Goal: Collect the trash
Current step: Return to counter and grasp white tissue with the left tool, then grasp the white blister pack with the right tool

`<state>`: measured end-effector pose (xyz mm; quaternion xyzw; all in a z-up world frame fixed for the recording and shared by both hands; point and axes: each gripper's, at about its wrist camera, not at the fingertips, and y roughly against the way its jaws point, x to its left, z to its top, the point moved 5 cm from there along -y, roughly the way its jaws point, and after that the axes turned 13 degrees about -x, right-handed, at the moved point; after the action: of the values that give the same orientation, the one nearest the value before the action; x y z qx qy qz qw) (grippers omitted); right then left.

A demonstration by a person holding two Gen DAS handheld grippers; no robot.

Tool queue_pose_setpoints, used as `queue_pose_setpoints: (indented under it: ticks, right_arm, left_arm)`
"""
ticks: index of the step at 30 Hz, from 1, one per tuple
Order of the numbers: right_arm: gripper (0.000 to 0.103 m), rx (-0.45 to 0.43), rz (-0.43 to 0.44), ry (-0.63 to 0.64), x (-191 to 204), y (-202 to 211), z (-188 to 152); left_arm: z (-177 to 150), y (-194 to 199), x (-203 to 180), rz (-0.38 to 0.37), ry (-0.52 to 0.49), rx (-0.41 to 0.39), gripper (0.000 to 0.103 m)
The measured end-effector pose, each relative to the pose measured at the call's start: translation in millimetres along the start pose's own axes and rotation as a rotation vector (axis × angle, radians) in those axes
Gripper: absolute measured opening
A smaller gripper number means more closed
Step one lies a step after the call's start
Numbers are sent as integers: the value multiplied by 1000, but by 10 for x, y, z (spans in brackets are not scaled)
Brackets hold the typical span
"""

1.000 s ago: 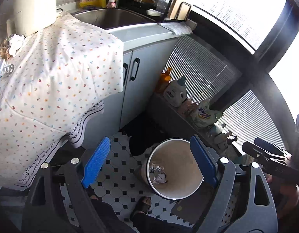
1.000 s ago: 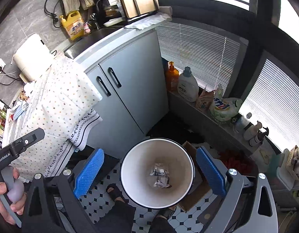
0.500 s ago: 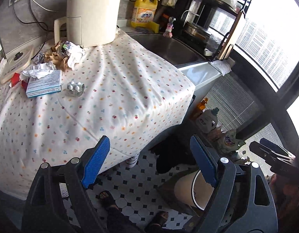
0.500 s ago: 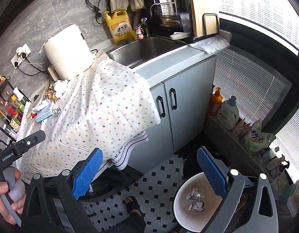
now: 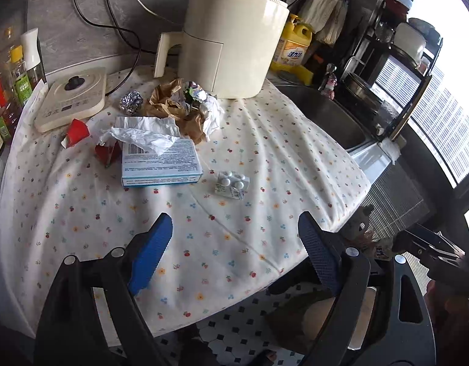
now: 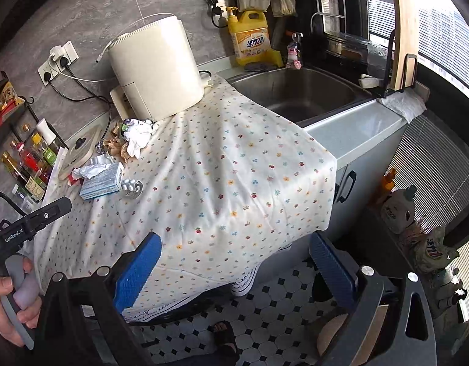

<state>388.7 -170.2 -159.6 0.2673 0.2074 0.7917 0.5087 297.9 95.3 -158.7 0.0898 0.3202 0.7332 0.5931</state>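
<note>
Trash lies on the flowered tablecloth (image 5: pixel 264 164): a blue-and-white box (image 5: pixel 161 163) with a crumpled tissue (image 5: pixel 143 134) on it, a pill blister pack (image 5: pixel 232 181), a foil ball (image 5: pixel 130 101), brown crumpled paper (image 5: pixel 170 105), a white wad (image 5: pixel 211 113) and red scraps (image 5: pixel 77 131). My left gripper (image 5: pixel 234 247) hovers open and empty over the cloth's near edge. My right gripper (image 6: pixel 234 267) is open and empty too, off the table's corner above the floor. In the right wrist view the box (image 6: pixel 101 181) and blister pack (image 6: pixel 132 186) lie far left. The bin's rim (image 6: pixel 335 334) peeks out behind the right finger.
A cream appliance (image 5: pixel 234 39) stands behind the trash, with a flat cream device (image 5: pixel 71 99) and sauce bottles (image 5: pixel 8 85) at the left. The sink (image 6: pixel 298 94) and yellow detergent jug (image 6: pixel 251 38) lie to the right. A foot (image 6: pixel 225 334) rests on the tiled floor.
Both grippers swung up and away from the bin on the floor toward the table. The trash pile now fills the left wrist view; the bin has slipped almost out of sight.
</note>
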Motion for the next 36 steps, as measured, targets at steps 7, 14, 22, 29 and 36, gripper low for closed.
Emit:
queue_pose_setpoints:
  ticks: [7, 14, 22, 29, 36]
  right_arm:
    - [91, 11, 36, 28, 602, -466, 94]
    - [84, 41, 61, 28, 1028, -817, 156]
    - [72, 91, 68, 73, 1344, -1174, 152]
    - [72, 145, 56, 63, 1467, -1409, 114]
    - [73, 208, 64, 68, 1630, -1655, 33]
  left_arm:
    - [244, -147, 650, -21, 81, -23, 83]
    - [445, -411, 975, -68, 107, 9, 77]
    - [488, -933, 1239, -131, 217, 103, 69]
    - [588, -1224, 1414, -126, 266, 132, 33]
    - [774, -1082, 1446, -142, 240, 54, 4]
